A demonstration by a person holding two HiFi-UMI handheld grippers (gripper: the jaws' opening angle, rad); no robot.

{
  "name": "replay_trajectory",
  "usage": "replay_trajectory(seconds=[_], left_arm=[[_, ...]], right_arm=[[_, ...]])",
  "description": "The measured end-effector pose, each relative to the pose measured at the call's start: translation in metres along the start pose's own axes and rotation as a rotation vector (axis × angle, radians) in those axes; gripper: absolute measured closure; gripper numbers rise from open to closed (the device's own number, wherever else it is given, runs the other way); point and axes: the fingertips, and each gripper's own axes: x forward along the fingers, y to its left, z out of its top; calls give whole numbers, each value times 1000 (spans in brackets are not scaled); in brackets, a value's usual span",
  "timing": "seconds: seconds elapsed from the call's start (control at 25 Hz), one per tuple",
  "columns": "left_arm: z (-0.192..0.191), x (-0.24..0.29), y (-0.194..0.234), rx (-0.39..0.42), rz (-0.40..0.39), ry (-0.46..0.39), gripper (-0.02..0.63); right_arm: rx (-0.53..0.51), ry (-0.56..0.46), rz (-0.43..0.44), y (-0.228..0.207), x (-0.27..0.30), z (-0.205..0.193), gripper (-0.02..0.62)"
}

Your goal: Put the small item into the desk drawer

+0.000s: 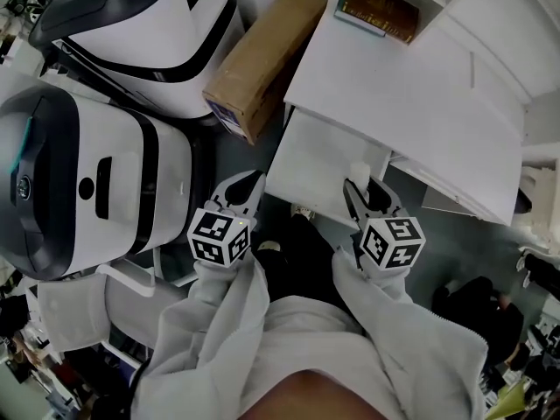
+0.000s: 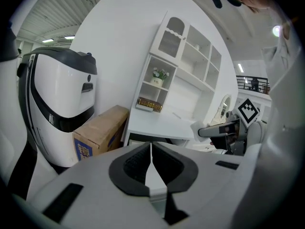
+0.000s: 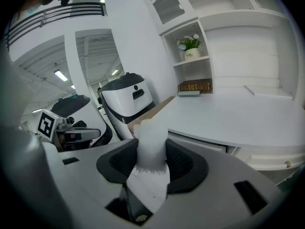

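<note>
My right gripper [image 1: 360,186] is shut on the small item [image 1: 360,171], a white soft block that stands up between the pads [image 3: 151,147]. It hovers just in front of the white desk [image 1: 394,86], over the drawer front [image 1: 319,160] below the desktop edge. The drawer looks closed in the right gripper view [image 3: 200,141]. My left gripper [image 1: 252,182] is level with the right one, beside the desk's left corner. Its jaws are shut with nothing between them [image 2: 151,149]. The item also shows in the left gripper view [image 2: 196,127].
A cardboard box [image 1: 262,59] leans against the desk's left side. Two large white and black machines [image 1: 87,182] [image 1: 149,33] stand to the left. A book [image 1: 378,9] lies in the shelf unit at the desk's back, with a potted plant [image 3: 189,44] above it.
</note>
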Motion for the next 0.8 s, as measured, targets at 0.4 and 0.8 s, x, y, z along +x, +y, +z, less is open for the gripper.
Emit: replay_trajectory(seconds=[0.4,0.8], left_arm=[[-12,2,17,-46,84,48,583],[-22,11,31,-77,128,80,583]], right_arm=[[-129,152,99,-4,61,-14,407],[-245,299,179,-3,136,-39,407]])
